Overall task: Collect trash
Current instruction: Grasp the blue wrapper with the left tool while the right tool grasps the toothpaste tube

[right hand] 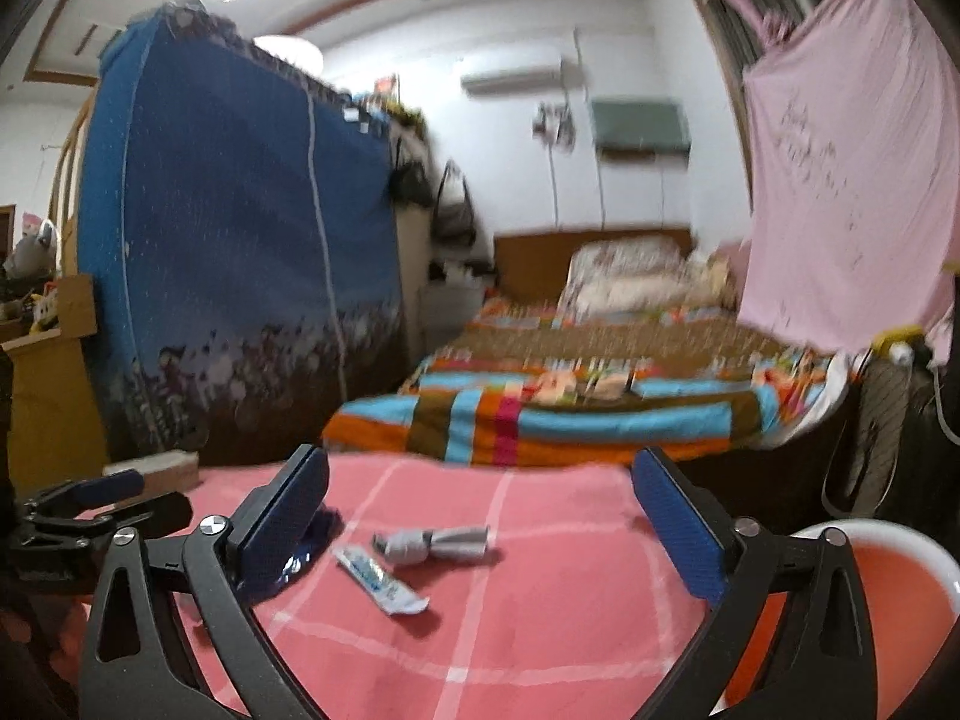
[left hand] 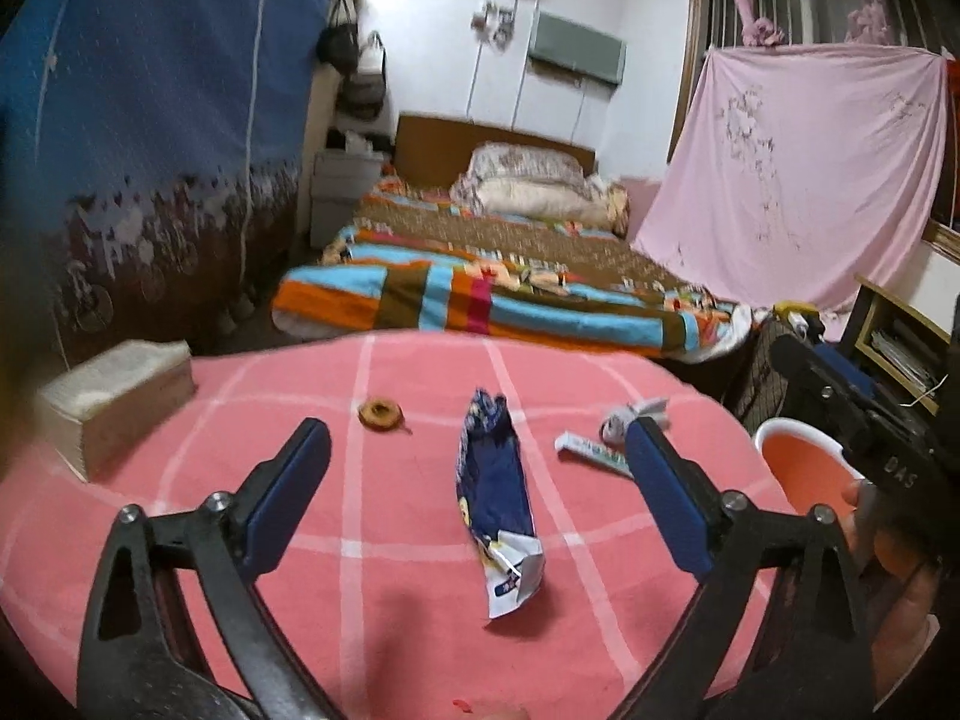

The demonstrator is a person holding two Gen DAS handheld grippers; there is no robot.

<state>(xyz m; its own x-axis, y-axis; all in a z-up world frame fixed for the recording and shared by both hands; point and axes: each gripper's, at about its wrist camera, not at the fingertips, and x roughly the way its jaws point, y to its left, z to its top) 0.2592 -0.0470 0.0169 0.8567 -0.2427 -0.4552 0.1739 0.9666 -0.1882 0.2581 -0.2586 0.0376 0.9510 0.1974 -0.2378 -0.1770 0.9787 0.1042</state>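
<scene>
A long blue snack wrapper [left hand: 495,492] lies on the pink checked tablecloth [left hand: 390,600]. My left gripper [left hand: 477,429] hovers over it, open, with one finger on each side and neither pad touching it. To its right lie a small white wrapper [left hand: 591,450] and a crumpled grey wrapper [left hand: 624,417]. A brown ring-shaped scrap [left hand: 379,413] sits further back. In the right wrist view my right gripper [right hand: 480,468] stands wide open and empty above the white wrapper [right hand: 381,579] and the grey wrapper [right hand: 432,543]. Its left finger hides most of the blue wrapper [right hand: 300,558].
A white bin with an orange-red liner [left hand: 804,468] stands past the table's right edge, also visible as the bin [right hand: 888,570]. A tissue box [left hand: 114,396] sits at the table's back left. Beyond the table are a bed [left hand: 510,288] and a blue wardrobe [left hand: 150,150].
</scene>
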